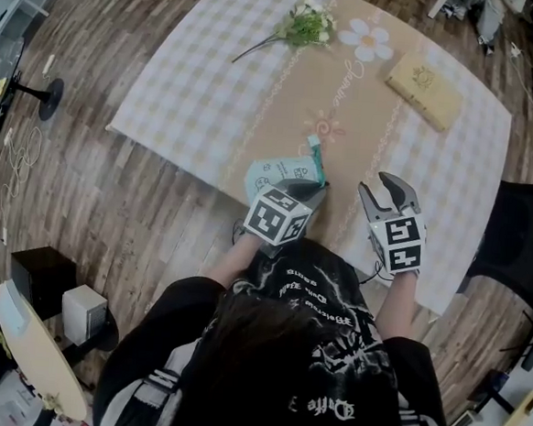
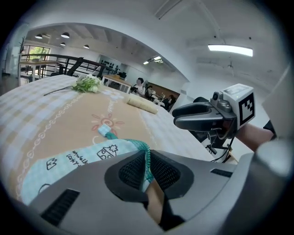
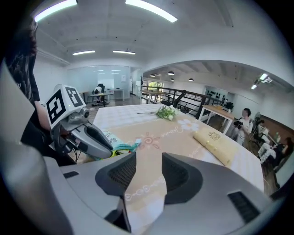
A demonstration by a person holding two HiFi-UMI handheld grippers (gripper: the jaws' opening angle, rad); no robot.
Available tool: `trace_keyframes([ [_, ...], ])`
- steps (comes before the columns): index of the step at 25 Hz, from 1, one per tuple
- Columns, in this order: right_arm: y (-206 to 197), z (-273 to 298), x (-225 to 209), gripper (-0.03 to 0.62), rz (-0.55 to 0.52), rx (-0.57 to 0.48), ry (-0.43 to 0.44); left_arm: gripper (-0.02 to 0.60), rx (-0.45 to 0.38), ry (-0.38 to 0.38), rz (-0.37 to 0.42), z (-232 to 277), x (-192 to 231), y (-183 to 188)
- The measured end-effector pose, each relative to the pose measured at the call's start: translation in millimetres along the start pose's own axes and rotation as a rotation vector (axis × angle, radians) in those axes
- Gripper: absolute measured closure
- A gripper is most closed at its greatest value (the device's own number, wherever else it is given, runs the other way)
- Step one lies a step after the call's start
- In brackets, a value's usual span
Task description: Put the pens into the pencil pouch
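Observation:
A pale teal pencil pouch [image 1: 274, 171] with doodle print lies on the beige runner near the table's front edge. My left gripper [image 1: 312, 191] is shut on its green zip edge [image 2: 146, 160], at the pouch's right end. In the right gripper view the pouch [image 3: 112, 137] sits just behind the left gripper's jaws, and a bit of yellow and green shows at its mouth; I cannot tell what it is. My right gripper [image 1: 386, 185] hovers to the right of the pouch, open, with only tablecloth between its fingers [image 3: 177, 172]. No loose pen shows on the table.
A beige case [image 1: 424, 87] lies at the table's far right, a flower sprig [image 1: 304, 25] at the far middle. The checked tablecloth [image 1: 194, 82] covers the table. A black chair [image 1: 526, 237] stands to the right; boxes and cables lie on the wooden floor at left.

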State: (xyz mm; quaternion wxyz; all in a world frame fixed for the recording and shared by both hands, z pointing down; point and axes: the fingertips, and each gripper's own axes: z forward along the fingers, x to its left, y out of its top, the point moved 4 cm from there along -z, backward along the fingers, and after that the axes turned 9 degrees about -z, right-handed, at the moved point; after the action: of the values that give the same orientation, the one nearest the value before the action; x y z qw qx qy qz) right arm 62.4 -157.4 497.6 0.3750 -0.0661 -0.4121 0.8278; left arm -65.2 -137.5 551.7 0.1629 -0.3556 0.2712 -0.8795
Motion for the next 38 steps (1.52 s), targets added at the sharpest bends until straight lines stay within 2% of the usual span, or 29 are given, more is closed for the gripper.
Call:
trace_keyframes([
  [3,-7,-5,7,0.411,0.036,-0.004,-0.025,0.531,0.07,-0.006,-0.005,9,-7,-12],
  [8,-18,-8,20,0.413,0.064,0.012,-0.032,0.429,0.176,-0.028,-0.049,25,-10,-33],
  [11,-22,-10,23,0.411,0.075,0.014,-0.04,0.414,0.184,-0.034,-0.055,26,-12,-37],
  [14,-22,-12,23,0.411,0.102,-0.006,-0.057,0.365,0.161,-0.063,-0.057,19,-20,-33],
  [17,-22,-15,23,0.41,0.141,-0.034,-0.071,0.354,0.108,-0.065,-0.032,6,-27,-24],
  [23,-23,-21,25,0.41,0.187,-0.087,-0.143,0.354,-0.096,-0.072,-0.001,-27,-25,2],
  [30,-18,-37,26,0.41,0.224,-0.227,-0.245,0.354,-0.288,-0.053,0.02,-71,8,20],
  [33,-24,-40,26,0.41,0.245,-0.237,-0.292,0.354,-0.379,-0.032,0.05,-93,18,24],
  [36,-30,-46,21,0.41,0.251,-0.237,-0.329,0.355,-0.405,-0.009,0.109,-107,22,24],
  [38,-33,-50,16,0.41,0.269,-0.24,-0.351,0.356,-0.416,0.008,0.117,-112,27,25],
])
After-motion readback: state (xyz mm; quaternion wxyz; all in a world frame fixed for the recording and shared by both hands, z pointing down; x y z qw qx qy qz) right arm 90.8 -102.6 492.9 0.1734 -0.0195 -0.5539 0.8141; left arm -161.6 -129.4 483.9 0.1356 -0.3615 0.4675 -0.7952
